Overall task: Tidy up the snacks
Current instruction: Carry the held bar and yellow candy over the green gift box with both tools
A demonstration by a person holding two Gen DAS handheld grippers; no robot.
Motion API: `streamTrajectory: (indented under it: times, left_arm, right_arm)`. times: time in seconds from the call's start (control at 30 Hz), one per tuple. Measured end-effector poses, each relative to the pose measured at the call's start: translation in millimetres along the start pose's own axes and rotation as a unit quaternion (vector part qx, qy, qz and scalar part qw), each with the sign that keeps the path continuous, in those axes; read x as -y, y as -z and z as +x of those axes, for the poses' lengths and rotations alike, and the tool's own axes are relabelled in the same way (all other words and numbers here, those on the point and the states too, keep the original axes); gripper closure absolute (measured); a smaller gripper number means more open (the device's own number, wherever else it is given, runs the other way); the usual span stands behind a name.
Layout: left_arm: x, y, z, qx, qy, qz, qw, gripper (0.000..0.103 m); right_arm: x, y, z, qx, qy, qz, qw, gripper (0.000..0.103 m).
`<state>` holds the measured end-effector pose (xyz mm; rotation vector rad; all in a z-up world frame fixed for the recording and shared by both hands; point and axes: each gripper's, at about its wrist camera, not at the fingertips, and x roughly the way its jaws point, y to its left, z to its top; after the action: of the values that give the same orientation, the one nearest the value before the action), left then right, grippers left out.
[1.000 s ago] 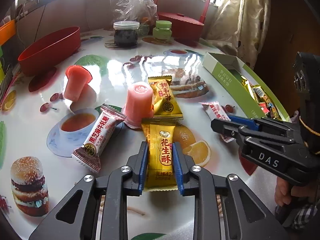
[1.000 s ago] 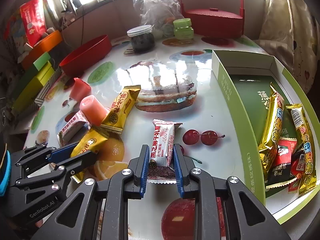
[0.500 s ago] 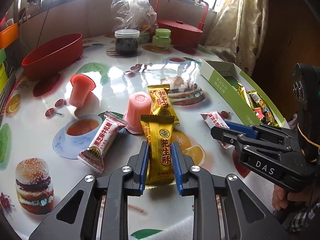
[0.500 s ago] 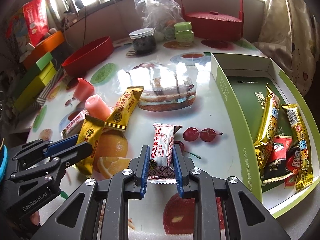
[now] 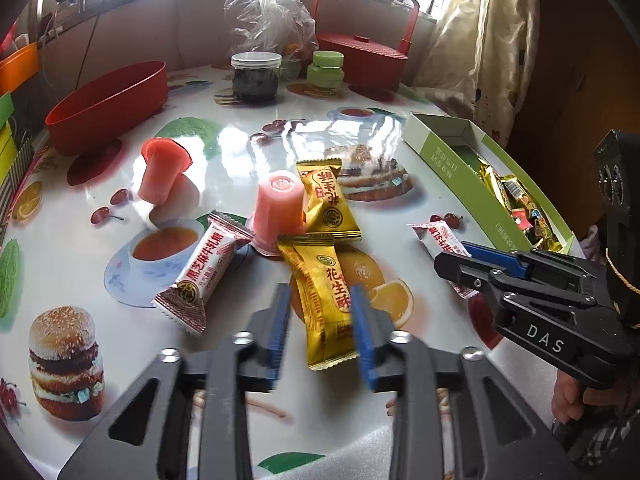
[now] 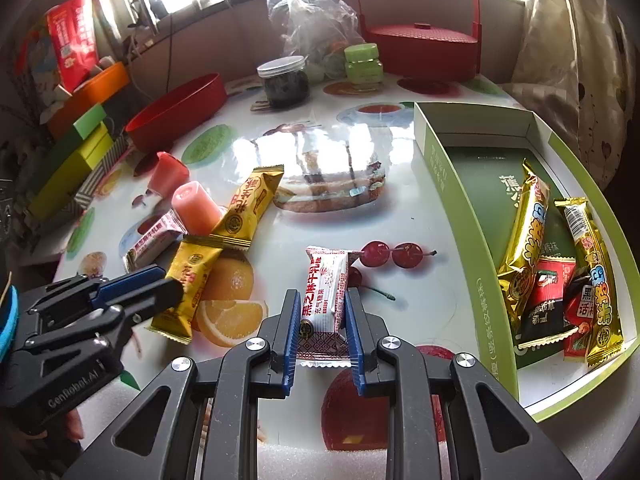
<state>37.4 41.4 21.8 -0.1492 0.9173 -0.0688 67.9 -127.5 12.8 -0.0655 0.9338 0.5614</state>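
Note:
My left gripper [image 5: 320,312] stands open around a gold peanut-candy packet [image 5: 326,300] that lies on the table, its right pad touching the wrapper and its left pad clear of it. My right gripper [image 6: 322,316] is shut on a white and red sesame-candy packet [image 6: 324,292], also in the left wrist view [image 5: 440,240]. A second gold packet [image 5: 326,204], a pink jelly cup [image 5: 280,212] and another white and red packet [image 5: 204,272] lie just beyond. The green snack box [image 6: 460,208] at right holds several packets.
A second pink jelly cup [image 5: 162,172] stands farther left. A red oval bowl [image 5: 108,104], a dark jar [image 5: 254,76], a green jar [image 5: 326,68], a clear plastic bag [image 5: 268,12] and a red lidded basket [image 5: 360,60] line the back of the table.
My left gripper has opened, and the gold packet now lies slanted between its pads. My right gripper stays shut on the white and red packet.

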Motion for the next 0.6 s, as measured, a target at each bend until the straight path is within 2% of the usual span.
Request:
streamTrajectory:
  times: [0.03, 0.13, 0.3, 0.33, 0.37, 0.4, 0.6]
  left_arm:
    - [1, 1, 2, -0.004, -0.006, 0.004, 1.0000, 0.060]
    - [3, 4, 12, -0.021, -0.015, 0.007, 0.9997, 0.060]
    - [7, 4, 13, -0.014, -0.021, 0.012, 0.9996, 0.060]
    - [7, 4, 13, -0.013, -0.021, 0.011, 0.9996, 0.061]
    - [6, 4, 13, -0.013, -0.020, 0.010, 0.9997, 0.073]
    - [6, 4, 13, -0.013, -0.023, 0.012, 0.9996, 0.079]
    - [6, 3, 11, -0.008, -0.023, 0.005, 0.9997, 0.079]
  right_arm:
    - [0, 0, 0, 0.000, 0.000, 0.000, 1.000, 0.082]
    - [0, 0, -1, 0.001, 0.000, 0.000, 1.000, 0.082]
    - [-1, 0, -1, 0.000, -0.001, 0.000, 1.000, 0.082]
    - [-1, 1, -1, 0.001, -0.001, -0.001, 1.000, 0.082]
    - [-1, 1, -2, 0.001, -0.002, -0.002, 1.000, 0.082]
    - [-2, 1, -2, 0.002, -0.003, -0.002, 1.000, 0.082]
    - [-2, 3, -5, 0.006, -0.004, 0.000, 1.000, 0.082]
